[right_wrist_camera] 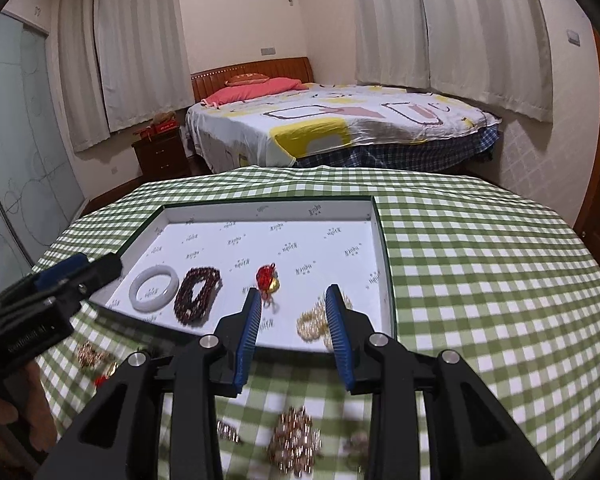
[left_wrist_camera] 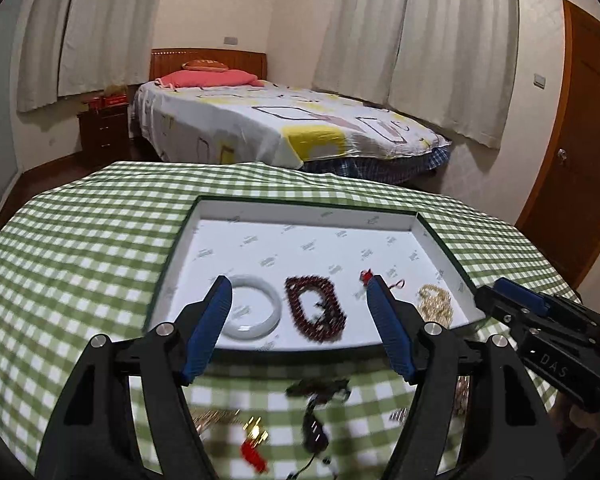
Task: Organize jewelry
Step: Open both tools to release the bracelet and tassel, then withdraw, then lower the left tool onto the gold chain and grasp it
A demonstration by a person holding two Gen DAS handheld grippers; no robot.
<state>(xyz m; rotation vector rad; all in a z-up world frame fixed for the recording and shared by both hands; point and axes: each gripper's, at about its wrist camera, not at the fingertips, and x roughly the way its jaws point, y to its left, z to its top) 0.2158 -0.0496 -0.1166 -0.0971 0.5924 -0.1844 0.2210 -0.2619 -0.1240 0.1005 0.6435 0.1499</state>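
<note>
A shallow white tray (left_wrist_camera: 300,206) lies on the green checked cloth. In it, from left to right, are a white bangle (left_wrist_camera: 256,312), a dark red bead bracelet (left_wrist_camera: 316,312), a red charm (left_wrist_camera: 366,276) and a cream bead strand (left_wrist_camera: 436,304). My left gripper (left_wrist_camera: 298,280) hovers over the tray's near edge, open and holding nothing. My right gripper (right_wrist_camera: 293,290) is also open and bare, above the tray's near right corner between the red-gold charm (right_wrist_camera: 268,280) and the cream beads (right_wrist_camera: 312,320). Blurred loose pieces lie on the cloth below: dark beads (left_wrist_camera: 316,392), a red-gold charm (left_wrist_camera: 254,440) and rose-gold chains (right_wrist_camera: 294,444).
The table's far edge (left_wrist_camera: 260,164) drops off towards a bed (left_wrist_camera: 284,124). A dark nightstand (left_wrist_camera: 104,130) stands at the back left and a wooden door (left_wrist_camera: 580,160) at the right. Bare checked cloth (right_wrist_camera: 480,280) stretches to the right of the tray.
</note>
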